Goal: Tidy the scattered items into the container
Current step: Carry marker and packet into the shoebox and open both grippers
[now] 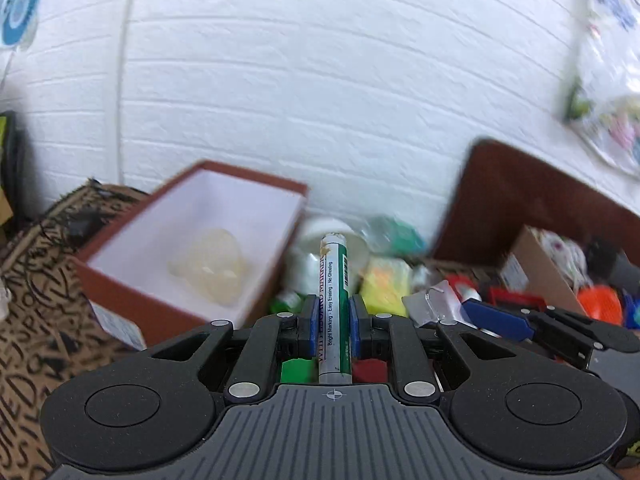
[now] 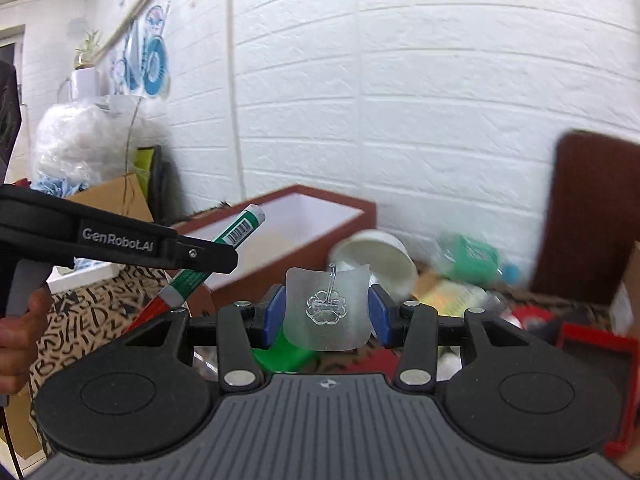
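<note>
The whiteboard marker [image 1: 335,304] has a glossy plastic barrel under a printed label. The adhesive hook [image 2: 326,307] is frosted, translucent plastic with a clear stem. The box [image 1: 192,248] looks like matt cardboard, brown outside, smooth white inside. The cloth [image 1: 28,300] beneath is printed fabric.

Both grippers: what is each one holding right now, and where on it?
Left gripper grips a green whiteboard marker around its barrel. Right gripper holds a clear adhesive wall hook by the side edges of its backing sheet.

Green-and-white marker [image 1: 335,304], brown white-lined box [image 1: 192,240], blue-padded claw [image 2: 327,314].
</note>
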Available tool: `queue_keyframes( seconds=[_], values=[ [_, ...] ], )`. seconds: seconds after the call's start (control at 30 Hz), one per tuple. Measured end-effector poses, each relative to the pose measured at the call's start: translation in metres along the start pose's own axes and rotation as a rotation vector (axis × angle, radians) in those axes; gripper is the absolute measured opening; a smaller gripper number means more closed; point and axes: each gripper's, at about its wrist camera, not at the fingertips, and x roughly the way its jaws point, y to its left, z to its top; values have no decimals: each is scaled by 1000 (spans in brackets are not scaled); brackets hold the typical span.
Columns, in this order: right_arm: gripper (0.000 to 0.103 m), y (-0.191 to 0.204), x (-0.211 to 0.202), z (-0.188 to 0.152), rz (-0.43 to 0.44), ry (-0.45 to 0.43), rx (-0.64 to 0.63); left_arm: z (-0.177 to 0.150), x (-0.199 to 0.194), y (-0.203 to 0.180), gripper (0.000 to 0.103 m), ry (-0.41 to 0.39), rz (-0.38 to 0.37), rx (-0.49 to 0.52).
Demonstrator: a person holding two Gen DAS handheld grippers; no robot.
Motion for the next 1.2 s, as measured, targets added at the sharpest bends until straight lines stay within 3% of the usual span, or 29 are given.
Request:
queue_keyframes(
  seconds=[0.27, 0.53, 1.1, 1.13, 1.17, 1.2],
  values=[
    [50, 32, 62, 27, 91, -14, -71, 39, 27, 59, 12, -21, 76, -65],
    [51, 53, 125, 30, 150, 25, -107, 46, 72, 101, 12, 32, 110, -92],
    [58, 64, 181, 16, 132, 109, -132, 46, 127, 135, 12, 82, 108, -132],
    [60, 65, 182, 16, 131, 112, -134, 45, 128, 135, 13, 85, 112, -132],
    [64, 66, 183, 15, 132, 115, -138, 45, 128, 135, 33, 84, 119, -130],
    [70, 66, 182, 15, 132, 115, -143, 44, 127, 135, 37, 78, 131, -126]
  ],
)
